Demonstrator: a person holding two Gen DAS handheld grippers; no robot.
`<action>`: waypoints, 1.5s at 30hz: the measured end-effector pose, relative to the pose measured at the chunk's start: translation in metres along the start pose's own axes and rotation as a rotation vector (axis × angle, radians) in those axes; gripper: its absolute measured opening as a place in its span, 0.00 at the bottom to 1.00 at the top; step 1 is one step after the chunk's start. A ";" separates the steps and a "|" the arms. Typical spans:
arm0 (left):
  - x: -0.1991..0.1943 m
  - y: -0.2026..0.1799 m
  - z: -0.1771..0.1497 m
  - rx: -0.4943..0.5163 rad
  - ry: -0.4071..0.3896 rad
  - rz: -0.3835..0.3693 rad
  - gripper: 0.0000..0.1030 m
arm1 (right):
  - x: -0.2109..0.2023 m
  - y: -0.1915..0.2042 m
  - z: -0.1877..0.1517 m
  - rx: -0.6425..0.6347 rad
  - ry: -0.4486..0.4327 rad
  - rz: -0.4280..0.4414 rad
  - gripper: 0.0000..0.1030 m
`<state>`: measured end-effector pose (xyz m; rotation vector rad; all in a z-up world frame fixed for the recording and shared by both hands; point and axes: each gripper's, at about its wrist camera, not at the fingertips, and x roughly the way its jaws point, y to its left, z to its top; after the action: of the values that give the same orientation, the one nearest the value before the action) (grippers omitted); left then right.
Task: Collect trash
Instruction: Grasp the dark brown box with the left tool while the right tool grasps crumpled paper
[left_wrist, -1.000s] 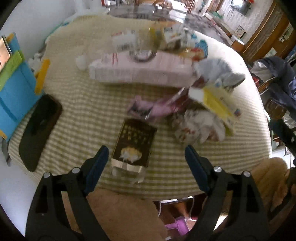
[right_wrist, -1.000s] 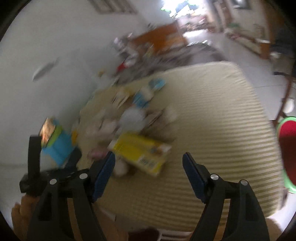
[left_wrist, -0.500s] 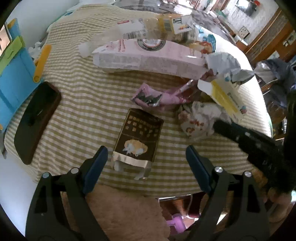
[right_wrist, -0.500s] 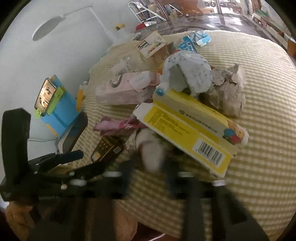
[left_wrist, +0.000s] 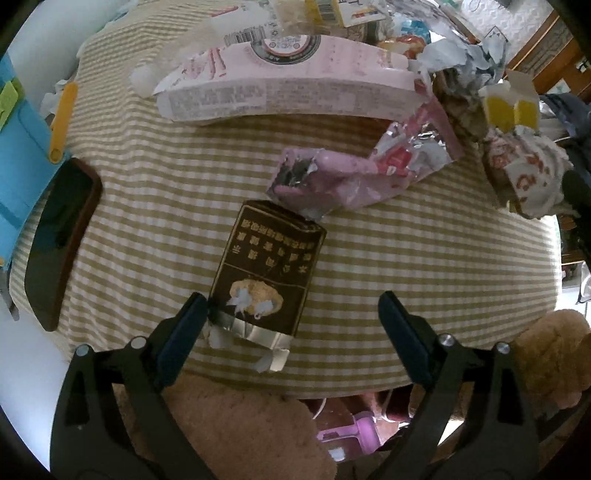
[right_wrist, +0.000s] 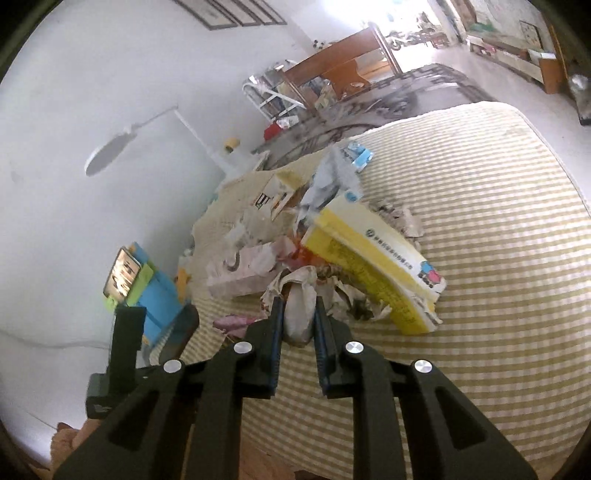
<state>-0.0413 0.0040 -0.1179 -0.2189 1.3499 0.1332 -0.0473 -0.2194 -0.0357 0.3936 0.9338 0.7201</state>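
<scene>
A dark brown packet (left_wrist: 266, 273) with gold print lies flat on the striped tablecloth (left_wrist: 406, 251) near the front edge. My left gripper (left_wrist: 291, 314) hangs over its torn foil end, jaws wide and still opening; the left finger sits beside the packet's corner. Beyond lie a crumpled pink foil wrapper (left_wrist: 354, 177) and a long pink carton (left_wrist: 288, 85). In the right wrist view my right gripper (right_wrist: 298, 306) is shut on a crumpled printed paper wad (right_wrist: 299, 310), next to a yellow box (right_wrist: 373, 266) leaning on the trash heap.
A dark phone (left_wrist: 61, 236) and a blue stand (left_wrist: 20, 155) sit at the table's left edge. More crumpled paper (left_wrist: 524, 173) and small cartons lie at the right and far side. A person's fuzzy tan sleeve (left_wrist: 229, 424) shows below the table edge.
My left gripper has dropped closer to the brown packet, which now fills more of the view. My right gripper went from wide open to shut on the paper wad.
</scene>
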 end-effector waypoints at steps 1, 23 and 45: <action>0.001 0.000 0.001 -0.002 0.001 0.000 0.88 | -0.002 -0.001 0.000 0.000 -0.003 0.006 0.15; 0.035 0.029 0.047 0.026 0.091 0.016 0.51 | -0.012 -0.006 -0.002 0.030 -0.024 0.078 0.16; -0.051 -0.033 0.042 0.051 -0.441 -0.221 0.51 | -0.027 0.003 0.002 -0.021 -0.117 0.054 0.16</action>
<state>-0.0050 -0.0170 -0.0569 -0.2759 0.8831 -0.0383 -0.0574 -0.2363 -0.0164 0.4394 0.8073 0.7473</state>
